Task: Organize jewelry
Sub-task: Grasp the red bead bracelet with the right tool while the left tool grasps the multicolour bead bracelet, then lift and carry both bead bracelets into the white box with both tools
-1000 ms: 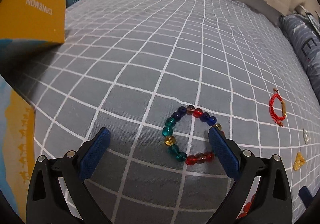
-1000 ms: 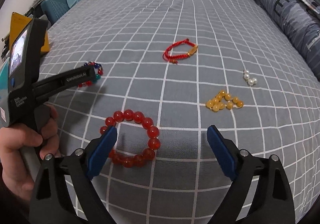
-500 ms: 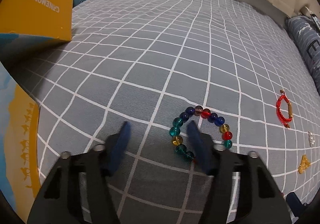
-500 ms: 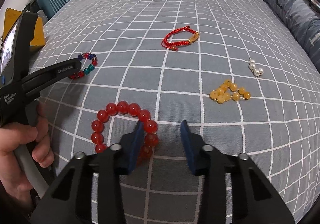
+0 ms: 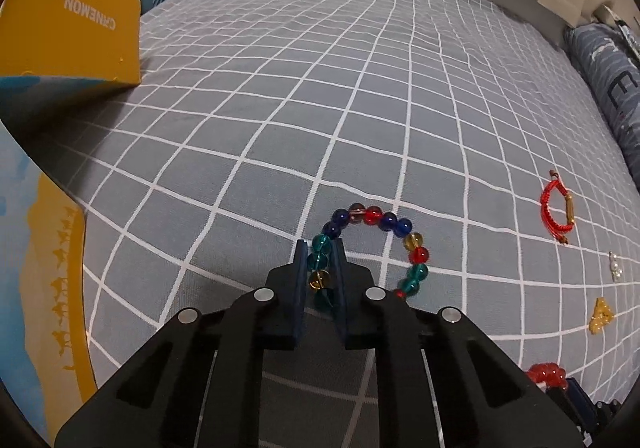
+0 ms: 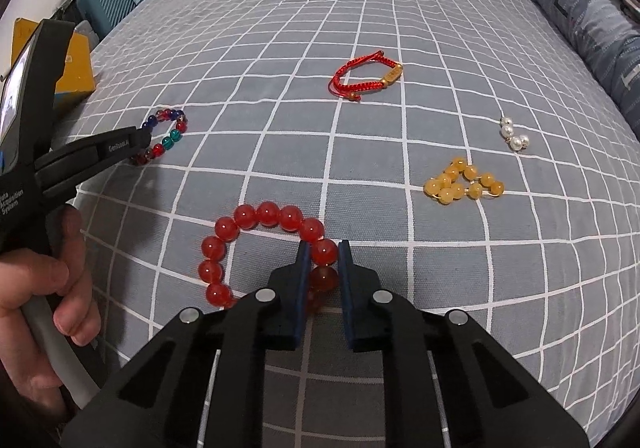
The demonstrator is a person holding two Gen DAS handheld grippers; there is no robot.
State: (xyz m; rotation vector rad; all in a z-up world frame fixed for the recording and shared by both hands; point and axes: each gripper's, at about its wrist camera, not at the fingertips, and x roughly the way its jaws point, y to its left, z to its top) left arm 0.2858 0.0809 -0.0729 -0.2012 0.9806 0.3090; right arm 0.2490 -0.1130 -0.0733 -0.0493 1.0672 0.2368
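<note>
Your left tongs pinch the multicolored bracelet, right tongs the red bracelet; round beads may squirt out when lifted.

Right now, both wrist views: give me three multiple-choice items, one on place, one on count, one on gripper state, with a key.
1. Where do the pearls lie relative to the yellow beads?
A. Farther up the bed, apart from them
B. On top of them
C. Inside the red bracelet

2. How many pieces of jewelry lie on the bed?
A. Three
B. Five
C. Seven

3. What is the left gripper doing?
A. Open above the cord bracelet
B. Shut on the multicolor bracelet
C. Shut on nothing

Key:
1 A, bare sheet shows between them.
2 B: multicolor bracelet, red bracelet, cord bracelet, pearls, yellow beads.
3 B, teal and amber beads sit between its pads; the right gripper is likewise shut on the red bracelet.
</note>
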